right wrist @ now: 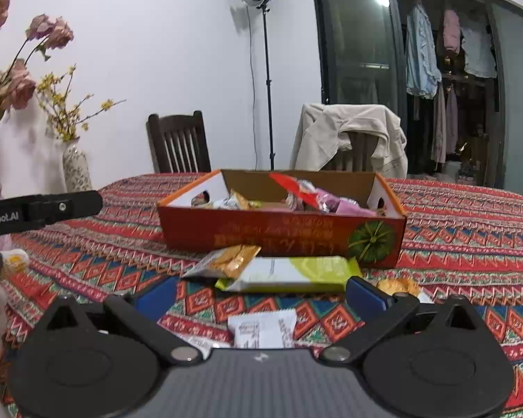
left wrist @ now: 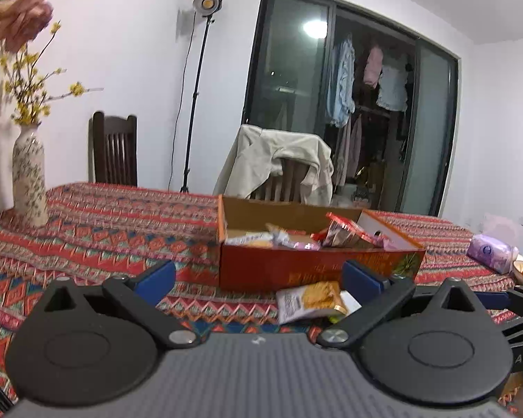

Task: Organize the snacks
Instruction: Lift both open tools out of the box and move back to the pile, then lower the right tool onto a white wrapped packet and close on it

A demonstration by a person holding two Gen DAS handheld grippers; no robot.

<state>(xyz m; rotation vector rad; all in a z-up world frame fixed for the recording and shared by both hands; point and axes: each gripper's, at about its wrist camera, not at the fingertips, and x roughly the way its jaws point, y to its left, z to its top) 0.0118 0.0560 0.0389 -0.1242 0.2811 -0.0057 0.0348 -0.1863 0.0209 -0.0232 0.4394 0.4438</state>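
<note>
— Snacks lie partly in the red box [right wrist: 282,233] and partly on the patterned tablecloth [right wrist: 463,230]; do we see the same from both claws?

— Yes; ahead of our right gripper [right wrist: 261,296] the box stands open, with several packets inside; just in front of its near wall, between the box and the claw, we see an orange packet [right wrist: 232,261] resting on a long green packet [right wrist: 296,273]; a small white packet [right wrist: 261,329] lies nearer, just before the fingers.

— And how are the jaws?

— Our right gripper is spread wide and holds nothing; our left gripper [left wrist: 258,278] is also wide apart and empty; ahead of it and a little to the right lies the orange packet [left wrist: 312,299], near the box [left wrist: 313,268].

— What else is around?

— Far left of the left claw stands a flowered vase [left wrist: 28,181]; far right we see a purple tissue pack [left wrist: 491,254].
</note>
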